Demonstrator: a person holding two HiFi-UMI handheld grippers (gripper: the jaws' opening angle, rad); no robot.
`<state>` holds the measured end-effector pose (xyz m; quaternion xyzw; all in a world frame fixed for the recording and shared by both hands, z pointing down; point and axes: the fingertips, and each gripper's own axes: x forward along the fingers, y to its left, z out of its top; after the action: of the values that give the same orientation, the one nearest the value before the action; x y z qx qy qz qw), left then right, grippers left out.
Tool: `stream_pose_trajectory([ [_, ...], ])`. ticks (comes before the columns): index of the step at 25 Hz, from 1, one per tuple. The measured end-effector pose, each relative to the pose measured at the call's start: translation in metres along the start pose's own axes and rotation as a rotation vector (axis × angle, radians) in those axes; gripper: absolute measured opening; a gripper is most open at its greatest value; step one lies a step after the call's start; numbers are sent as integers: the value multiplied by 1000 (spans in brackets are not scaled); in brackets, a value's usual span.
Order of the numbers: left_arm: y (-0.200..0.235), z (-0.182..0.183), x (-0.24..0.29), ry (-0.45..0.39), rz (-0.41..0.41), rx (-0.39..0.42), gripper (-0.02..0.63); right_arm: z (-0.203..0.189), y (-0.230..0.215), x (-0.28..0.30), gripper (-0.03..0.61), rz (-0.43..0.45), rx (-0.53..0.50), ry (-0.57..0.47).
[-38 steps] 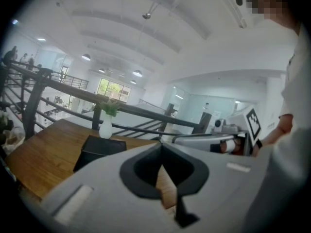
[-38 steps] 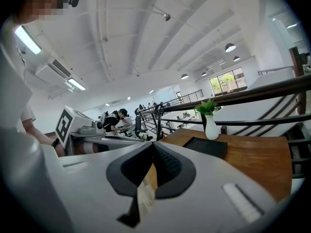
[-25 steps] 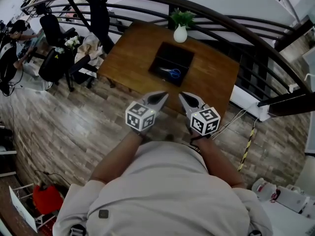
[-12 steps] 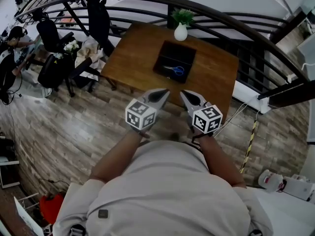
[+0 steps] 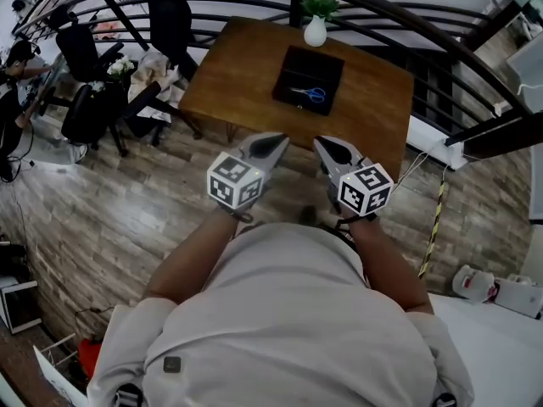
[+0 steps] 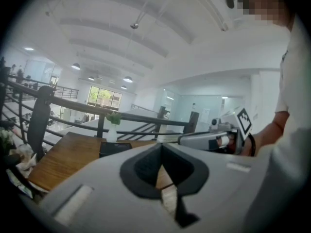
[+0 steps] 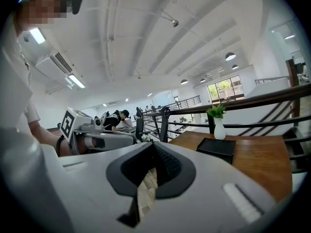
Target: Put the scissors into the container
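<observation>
Wooden table (image 5: 229, 75) sat in the upper middle of the head view, black container (image 5: 316, 64) on it, blue-handled scissors (image 5: 307, 94) lying inside, white vase (image 5: 316, 32) just behind. The 2 grippers, left gripper (image 5: 273, 145) and right gripper (image 5: 326, 147), hung side by side at frame centre, short of the table, jaws of both pressed together on nothing.

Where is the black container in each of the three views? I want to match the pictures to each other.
Head view: the black container lies at upper centre, on the wooden table.
Left gripper view: left of centre, at mid-height, a flat dark shape on the table.
Right gripper view: right of centre, at mid-height, on the table.
Shared landmark: the white vase with a plant stands just behind the container in every view.
</observation>
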<state>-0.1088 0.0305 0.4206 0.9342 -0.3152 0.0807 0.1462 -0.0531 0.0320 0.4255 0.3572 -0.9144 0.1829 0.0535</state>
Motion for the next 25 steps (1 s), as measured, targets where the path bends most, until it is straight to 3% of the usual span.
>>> stream_pose_trajectory([
  [10, -34, -9, -76, 4, -120, 41, 3, -26, 76, -20, 6, -16, -15, 13],
  [14, -48, -14, -95, 13, -188, 40, 3, -34, 95, -29, 6, -24, -11, 14],
  [25, -75, -37, -127, 26, -278, 43, 3, -58, 131, -54, 6, -76, 20, 1],
])
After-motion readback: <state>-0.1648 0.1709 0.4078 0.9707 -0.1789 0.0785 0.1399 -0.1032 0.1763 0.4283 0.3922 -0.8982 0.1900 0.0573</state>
